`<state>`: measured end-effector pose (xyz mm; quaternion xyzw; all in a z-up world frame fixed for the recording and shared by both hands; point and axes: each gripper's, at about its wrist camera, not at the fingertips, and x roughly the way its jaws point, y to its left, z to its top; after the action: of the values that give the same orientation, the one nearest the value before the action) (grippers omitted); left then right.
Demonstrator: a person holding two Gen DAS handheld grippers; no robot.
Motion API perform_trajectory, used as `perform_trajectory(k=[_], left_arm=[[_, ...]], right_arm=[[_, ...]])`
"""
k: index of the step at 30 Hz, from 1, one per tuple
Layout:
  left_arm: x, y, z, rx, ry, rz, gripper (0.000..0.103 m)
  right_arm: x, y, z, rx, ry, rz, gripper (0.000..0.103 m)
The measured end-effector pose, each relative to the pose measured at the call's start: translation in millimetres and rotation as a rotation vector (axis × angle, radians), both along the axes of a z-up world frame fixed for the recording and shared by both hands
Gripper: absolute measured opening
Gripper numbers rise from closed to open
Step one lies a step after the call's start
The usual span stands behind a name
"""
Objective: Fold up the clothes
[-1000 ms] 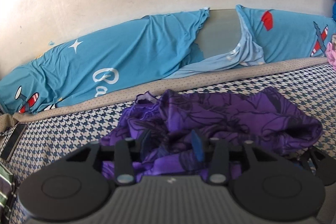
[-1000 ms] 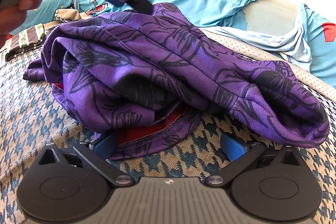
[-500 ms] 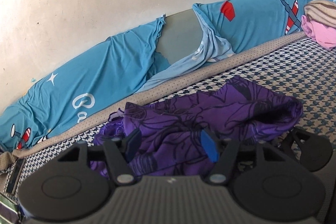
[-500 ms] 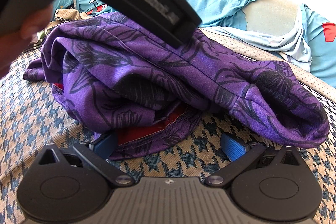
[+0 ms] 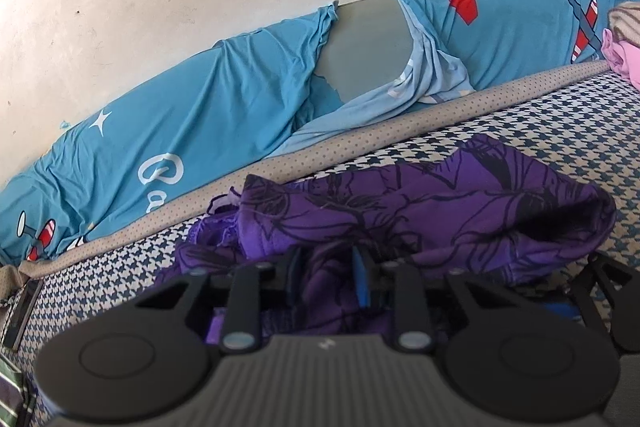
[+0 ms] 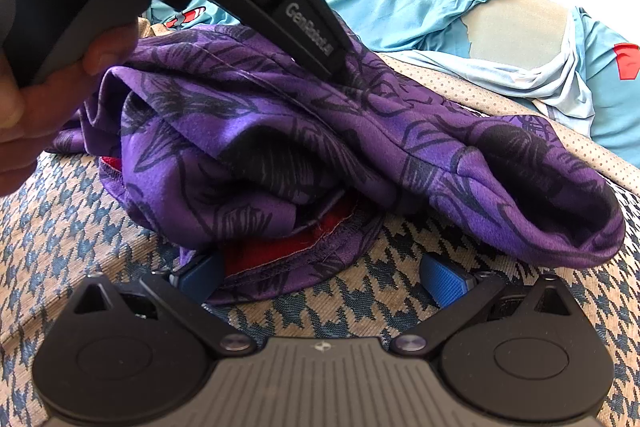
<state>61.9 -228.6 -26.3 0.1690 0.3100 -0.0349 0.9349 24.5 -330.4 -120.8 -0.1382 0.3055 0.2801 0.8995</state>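
Dropping lower, left gripper has just closed, pinching the purple garment at six o'clock (to lift a fold, probably); right gripper waits spread at its hem on the bed.

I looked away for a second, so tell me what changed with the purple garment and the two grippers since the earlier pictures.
The left gripper came down onto the top of the purple garment, and its jaws have just been closing, now pinched on a fold of the cloth. The right gripper stayed put, jaws open at the garment's red-lined hem. The garment lies bunched on the houndstooth mattress as before.
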Motion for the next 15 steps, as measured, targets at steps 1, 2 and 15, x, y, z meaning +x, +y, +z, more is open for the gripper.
perform_trajectory(k=[1, 2, 15], left_arm=[[-1, 1, 0, 0.005, -0.009, 0.009, 0.02], [-2, 1, 1, 0.011, -0.018, 0.017, 0.018], [4, 33, 13, -0.004, -0.009, 0.164, 0.014]], right_arm=[[0, 0, 0, 0.0, 0.0, 0.0, 0.103], [0, 0, 0, 0.0, 0.0, 0.0, 0.103], [0, 0, 0, 0.0, 0.0, 0.0, 0.103]])
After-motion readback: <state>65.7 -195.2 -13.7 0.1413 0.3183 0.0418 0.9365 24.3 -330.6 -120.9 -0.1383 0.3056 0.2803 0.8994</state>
